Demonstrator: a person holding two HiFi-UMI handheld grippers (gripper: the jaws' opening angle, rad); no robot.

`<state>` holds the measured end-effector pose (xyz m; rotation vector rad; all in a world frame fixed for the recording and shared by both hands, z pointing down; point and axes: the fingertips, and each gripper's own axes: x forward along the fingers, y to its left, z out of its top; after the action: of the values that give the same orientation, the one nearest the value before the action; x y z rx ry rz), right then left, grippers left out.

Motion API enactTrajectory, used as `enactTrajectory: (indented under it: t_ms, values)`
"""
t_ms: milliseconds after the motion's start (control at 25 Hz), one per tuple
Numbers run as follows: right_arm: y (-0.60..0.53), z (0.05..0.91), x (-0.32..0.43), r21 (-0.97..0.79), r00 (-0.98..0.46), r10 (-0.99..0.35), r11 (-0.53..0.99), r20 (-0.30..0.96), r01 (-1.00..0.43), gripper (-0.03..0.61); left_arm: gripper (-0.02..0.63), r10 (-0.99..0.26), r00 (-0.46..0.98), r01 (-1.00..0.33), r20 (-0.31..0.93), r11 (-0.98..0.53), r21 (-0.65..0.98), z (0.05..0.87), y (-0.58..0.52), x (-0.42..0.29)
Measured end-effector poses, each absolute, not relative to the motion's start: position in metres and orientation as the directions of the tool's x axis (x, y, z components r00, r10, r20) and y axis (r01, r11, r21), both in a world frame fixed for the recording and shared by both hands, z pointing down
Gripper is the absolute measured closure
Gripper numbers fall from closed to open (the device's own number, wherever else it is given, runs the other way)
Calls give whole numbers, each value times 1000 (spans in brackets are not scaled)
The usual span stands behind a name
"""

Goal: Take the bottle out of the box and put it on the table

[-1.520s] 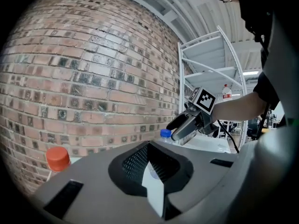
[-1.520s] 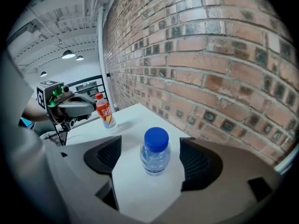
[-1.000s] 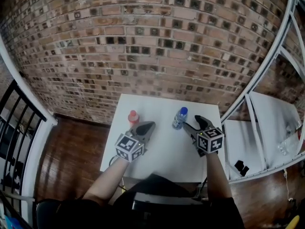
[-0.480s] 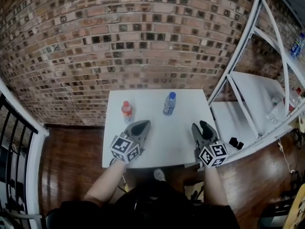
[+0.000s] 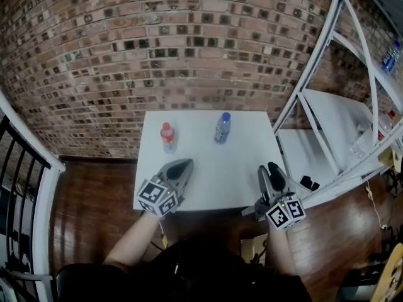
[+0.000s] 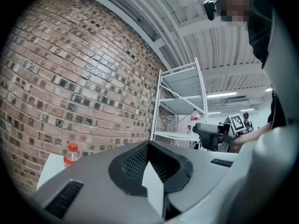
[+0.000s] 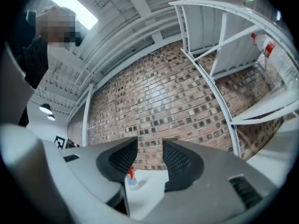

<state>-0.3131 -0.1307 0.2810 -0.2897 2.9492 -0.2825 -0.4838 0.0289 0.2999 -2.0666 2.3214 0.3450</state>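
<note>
Two bottles stand upright at the back of the white table (image 5: pixel 208 168): a red-capped one (image 5: pixel 167 136) on the left and a blue-capped one (image 5: pixel 221 127) to its right. No box is in view. My left gripper (image 5: pixel 179 167) hovers over the table's front left, shut and empty; its own view shows the red-capped bottle (image 6: pixel 71 155) far off to the left. My right gripper (image 5: pixel 272 170) is at the front right corner, well short of the blue-capped bottle. Its jaws are closing with a gap and nothing between them (image 7: pixel 150 148); both bottles (image 7: pixel 131 178) show far off through the gap.
A white metal shelf rack (image 5: pixel 327 137) stands right of the table, with bottles on its shelves (image 7: pixel 268 48). A brick wall (image 5: pixel 189 55) runs behind the table. A black railing (image 5: pixel 19 187) lies to the left, with wooden floor (image 5: pixel 88 194) around.
Both grippers drew back from the bottles to the table's near edge. The right gripper left the blue-capped bottle standing, and its jaws narrowed.
</note>
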Motion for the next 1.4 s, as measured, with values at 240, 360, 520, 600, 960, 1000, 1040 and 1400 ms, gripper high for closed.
enactTrajectory:
  t_ms: [240,360,520,600,960,1000,1040,1400]
  values:
    - [-141,258,-275,-223,-967,-176,966,-182,-134,402,612,-967,-163,-977,-196,129,172,285,12,-461]
    - [-150,254,-259,-165,-974,-176,975,-145,-151,405,612,-967,-139,-983,-213,109,149,275,-3,-441]
    - [-170,256,-234,-119,-968,-230,969,-99,-218,467,612,-977,-103,-989,-186,81,123,278,-15,-417]
    - [-180,256,-223,-115,-961,-260,962,-98,-248,513,612,-979,-99,-990,-179,77,122,279,-19,-415]
    - [-181,284,-204,-129,-951,-305,946,-49,-297,575,611,-983,-103,-985,-155,78,155,296,-9,-412]
    - [-183,287,-202,-130,-949,-314,943,-41,-306,575,612,-982,-114,-982,-150,89,165,300,-6,-416]
    - [-186,289,-200,-133,-946,-323,939,-36,-316,575,612,-981,-129,-979,-147,102,176,302,-5,-421]
    - [-189,308,-183,-190,-931,-364,915,-4,-356,577,612,-978,-157,-971,-137,128,201,309,5,-439]
